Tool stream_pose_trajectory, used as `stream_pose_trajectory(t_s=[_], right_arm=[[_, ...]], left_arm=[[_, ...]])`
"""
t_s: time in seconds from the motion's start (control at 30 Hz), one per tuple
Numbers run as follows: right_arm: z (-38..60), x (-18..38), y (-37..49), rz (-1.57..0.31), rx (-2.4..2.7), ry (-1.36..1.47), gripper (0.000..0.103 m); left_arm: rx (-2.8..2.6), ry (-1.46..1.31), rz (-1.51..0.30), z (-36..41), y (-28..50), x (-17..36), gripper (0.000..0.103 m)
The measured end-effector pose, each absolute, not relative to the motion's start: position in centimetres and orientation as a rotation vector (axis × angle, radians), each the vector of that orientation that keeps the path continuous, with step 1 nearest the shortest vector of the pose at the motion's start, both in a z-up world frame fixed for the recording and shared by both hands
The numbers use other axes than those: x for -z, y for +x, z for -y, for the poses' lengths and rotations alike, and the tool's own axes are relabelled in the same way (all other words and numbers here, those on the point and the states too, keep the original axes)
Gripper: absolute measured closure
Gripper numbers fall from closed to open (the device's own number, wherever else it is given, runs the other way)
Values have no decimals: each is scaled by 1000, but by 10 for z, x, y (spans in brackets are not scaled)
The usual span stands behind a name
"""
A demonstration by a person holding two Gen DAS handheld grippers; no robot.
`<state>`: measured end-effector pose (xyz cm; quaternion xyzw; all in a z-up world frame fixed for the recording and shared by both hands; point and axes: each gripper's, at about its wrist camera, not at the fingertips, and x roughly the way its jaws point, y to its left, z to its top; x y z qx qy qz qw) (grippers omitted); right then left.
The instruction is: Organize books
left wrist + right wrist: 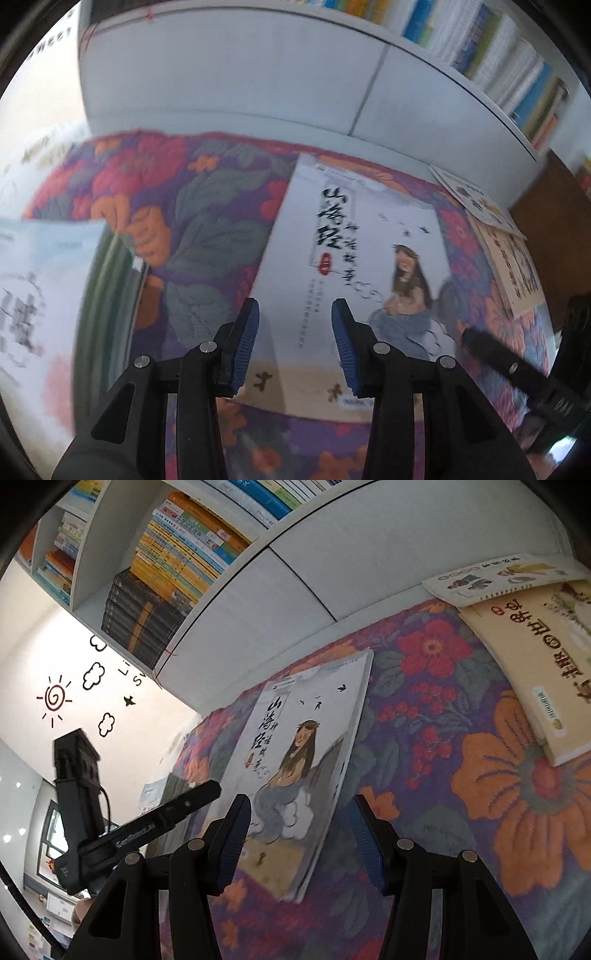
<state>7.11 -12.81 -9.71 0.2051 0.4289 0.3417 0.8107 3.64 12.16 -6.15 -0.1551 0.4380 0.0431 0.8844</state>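
A white book [351, 258] with black brush lettering and a drawn long-haired woman lies flat on the floral cloth [207, 206]. My left gripper [295, 332] hovers over its near end, open, with nothing pressed between the blue pads. In the right wrist view the same book [303, 753] lies just ahead of my right gripper [299, 827], which is open and holds nothing. One black finger [192, 799] of the left gripper reaches in from the left beside the book. A finger [498, 354] of the right gripper shows at the lower right of the left wrist view.
A beige book [535, 657] and a white picture book [495, 576] lie at the cloth's far right. A pale blue book [40, 280] lies at the left. Behind stands a white cabinet [295, 602] under shelves packed with books [173, 565].
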Motion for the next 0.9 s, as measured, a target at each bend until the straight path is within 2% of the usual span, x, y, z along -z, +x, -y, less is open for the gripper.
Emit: stream_pose_trajectory(t_s=[0.07, 0.1, 0.17, 0.27, 0.57, 0.73, 0.9], right_arm=[[127, 102, 70, -909, -734, 440, 49], [126, 100, 69, -903, -742, 437, 46], [123, 101, 69, -906, -755, 416, 40], [117, 98, 66, -899, -759, 366, 35], [114, 98, 66, -902, -778, 349, 31], [114, 98, 65, -902, -782, 347, 30], [116, 98, 64, -903, -789, 346, 29]], left_arm=[[-129, -294, -868, -124, 34, 63, 57], [-138, -291, -883, -125, 36, 68, 57], [-107, -303, -850, -125, 33, 74, 49], [-98, -251, -849, -116, 33, 74, 45], [-35, -246, -845, -113, 32, 75, 45], [-30, -224, -851, -109, 33, 76, 38], [-30, -222, -852, -109, 34, 76, 37]])
